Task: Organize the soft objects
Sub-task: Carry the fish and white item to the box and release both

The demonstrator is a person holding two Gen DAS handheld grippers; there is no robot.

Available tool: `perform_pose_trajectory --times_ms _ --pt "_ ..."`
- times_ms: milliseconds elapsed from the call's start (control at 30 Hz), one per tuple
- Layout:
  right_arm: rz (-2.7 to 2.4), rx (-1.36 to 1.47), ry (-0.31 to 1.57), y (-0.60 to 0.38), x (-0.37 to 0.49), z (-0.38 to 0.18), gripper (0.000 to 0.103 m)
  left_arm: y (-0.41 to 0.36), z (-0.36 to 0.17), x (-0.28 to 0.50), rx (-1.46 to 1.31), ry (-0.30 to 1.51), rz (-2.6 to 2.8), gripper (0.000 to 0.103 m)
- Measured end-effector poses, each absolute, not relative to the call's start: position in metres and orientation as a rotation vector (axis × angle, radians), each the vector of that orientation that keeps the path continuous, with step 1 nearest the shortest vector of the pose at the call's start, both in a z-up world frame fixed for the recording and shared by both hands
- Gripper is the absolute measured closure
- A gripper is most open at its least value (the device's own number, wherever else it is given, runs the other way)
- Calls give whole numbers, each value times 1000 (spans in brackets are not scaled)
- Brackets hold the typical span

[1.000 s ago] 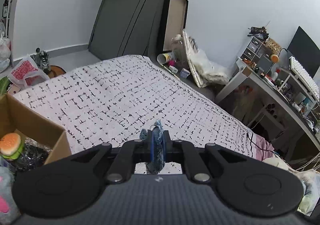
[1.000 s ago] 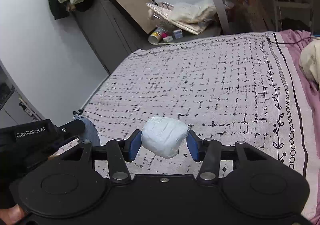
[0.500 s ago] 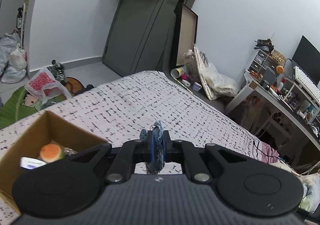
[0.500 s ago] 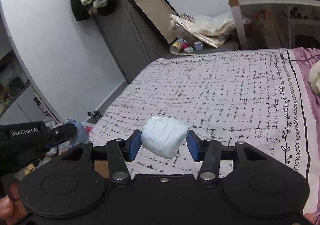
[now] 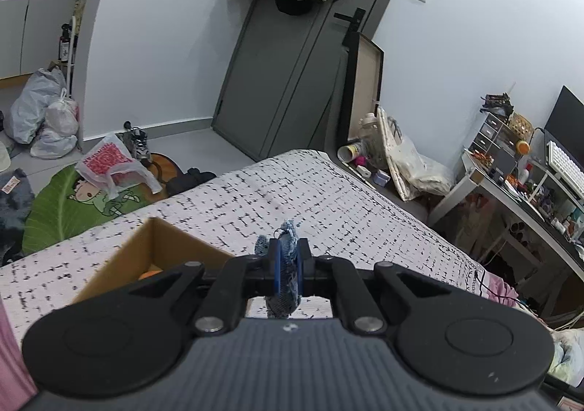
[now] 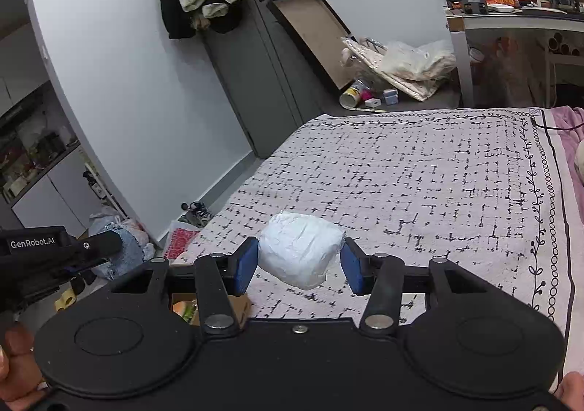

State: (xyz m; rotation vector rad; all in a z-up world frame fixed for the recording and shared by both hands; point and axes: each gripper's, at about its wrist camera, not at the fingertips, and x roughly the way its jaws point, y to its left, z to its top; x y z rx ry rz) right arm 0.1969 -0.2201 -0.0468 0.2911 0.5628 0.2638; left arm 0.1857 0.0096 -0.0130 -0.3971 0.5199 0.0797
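Note:
My left gripper [image 5: 287, 270] is shut on a small blue denim soft piece [image 5: 284, 298], held above the bed. A brown cardboard box [image 5: 146, 250] sits on the bed just left of it, with an orange item showing inside. My right gripper [image 6: 299, 265] is shut on a white soft bundle [image 6: 299, 250], held above the patterned bedspread [image 6: 419, 184]. The box corner [image 6: 237, 305] shows under the right gripper's left finger. The left gripper's body [image 6: 54, 254] shows at the left edge of the right wrist view.
The bed's foot end faces a grey door [image 5: 277, 82] with clothes hanging on it. Bags, shoes and a green mat [image 5: 73, 203] lie on the floor to the left. A cluttered desk [image 5: 529, 192] stands on the right.
Both grippers have risen and tilted up with their objects still held. In the left view the box has slid from the left edge toward the gripper. The box corner now shows under the right gripper.

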Motion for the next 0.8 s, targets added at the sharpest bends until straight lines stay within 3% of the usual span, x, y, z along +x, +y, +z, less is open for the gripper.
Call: perform_pose_trajectory --times_ms 800 --pt "372 207 562 -165 180 -48 55 77 -30 158 -456 571 188 96"
